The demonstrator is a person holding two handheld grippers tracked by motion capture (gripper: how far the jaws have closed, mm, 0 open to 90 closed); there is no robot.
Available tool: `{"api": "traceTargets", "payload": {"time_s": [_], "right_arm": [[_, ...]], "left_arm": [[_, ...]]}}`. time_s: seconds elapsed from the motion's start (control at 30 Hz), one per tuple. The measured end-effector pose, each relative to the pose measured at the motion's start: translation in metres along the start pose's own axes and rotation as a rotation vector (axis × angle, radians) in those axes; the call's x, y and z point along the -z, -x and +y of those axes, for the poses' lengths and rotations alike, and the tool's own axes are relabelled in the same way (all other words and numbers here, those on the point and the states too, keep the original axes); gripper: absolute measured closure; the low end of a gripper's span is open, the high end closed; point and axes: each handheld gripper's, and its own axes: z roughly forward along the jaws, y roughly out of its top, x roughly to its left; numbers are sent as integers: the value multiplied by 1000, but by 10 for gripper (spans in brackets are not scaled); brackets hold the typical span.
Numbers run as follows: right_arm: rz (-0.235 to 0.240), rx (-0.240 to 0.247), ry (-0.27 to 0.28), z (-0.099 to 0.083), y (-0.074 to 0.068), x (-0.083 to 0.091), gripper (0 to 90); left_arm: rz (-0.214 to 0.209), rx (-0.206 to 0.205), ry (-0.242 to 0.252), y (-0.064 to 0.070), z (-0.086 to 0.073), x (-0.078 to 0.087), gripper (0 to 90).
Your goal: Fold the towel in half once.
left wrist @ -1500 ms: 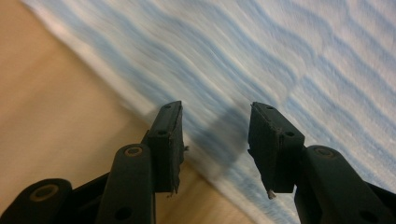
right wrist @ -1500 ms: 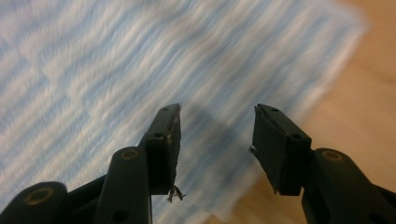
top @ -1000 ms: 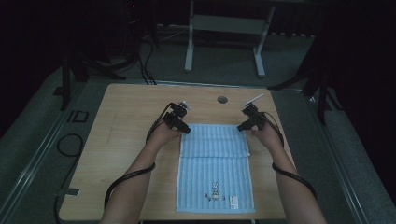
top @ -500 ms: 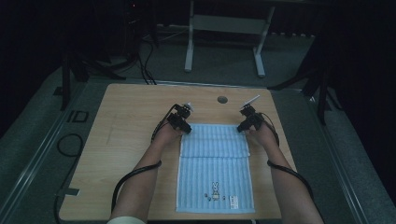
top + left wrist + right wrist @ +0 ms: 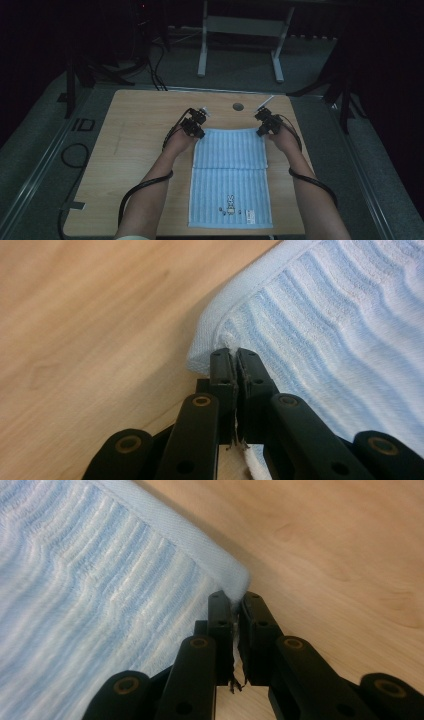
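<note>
Both the left gripper (image 5: 235,356) and right gripper (image 5: 233,600) have jaws clenched on the blue towel's (image 5: 230,170) far corners on the tabletop (image 5: 135,130)

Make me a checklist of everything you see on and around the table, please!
Surface: wooden table, with a small round hole near its far edge.
Job's things: blue striped towel lying flat, bunny picture near the person's edge.
Clutter: nothing seen.
Grippers: left gripper shut on the towel's far left corner; right gripper shut on the far right corner.
Cables: a black cable along each forearm.
Surroundings: dark room, grey floor, metal stand behind.
</note>
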Motion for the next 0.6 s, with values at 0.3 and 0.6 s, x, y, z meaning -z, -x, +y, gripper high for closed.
{"api": "traceTargets", "payload": {"time_s": [0.3,0.6], "right_arm": [[-21,24,119,6,0,53,842],[-90,100,302,9,-14,134,842]], "left_arm": [[-1,-7,143,-6,5,68,865],[36,-64,271,3,5,138,864]]}}
